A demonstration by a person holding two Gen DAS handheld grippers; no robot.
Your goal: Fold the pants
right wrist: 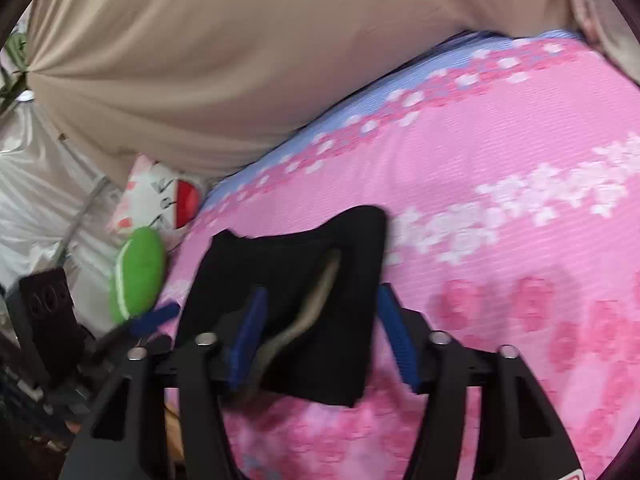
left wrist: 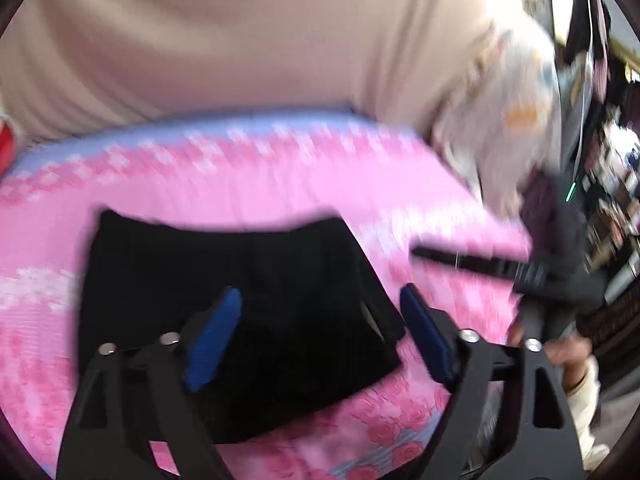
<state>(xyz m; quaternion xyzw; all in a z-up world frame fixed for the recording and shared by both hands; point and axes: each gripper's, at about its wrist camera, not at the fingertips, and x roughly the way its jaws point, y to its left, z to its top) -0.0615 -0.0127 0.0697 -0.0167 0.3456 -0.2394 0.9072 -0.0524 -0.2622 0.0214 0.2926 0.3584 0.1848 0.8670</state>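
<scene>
Lying folded into a compact dark rectangle, the black pants are resting on a pink floral bedsheet, toward its near edge, with a beige curtain hanging behind the bed. The left gripper is hovering just above the garment with its blue-padded fingers standing well apart, gripping nothing. The right gripper is likewise standing with its jaws spread wide over the pants, and a pale inner lining strip is showing between the folded layers; whether the pads are touching the cloth cannot be determined. In the left wrist view the right gripper is showing as a blurred black bar beside the pants. A green tennis ball and a white printed bag are sitting off the bed's far side. Both views are showing motion blur.
</scene>
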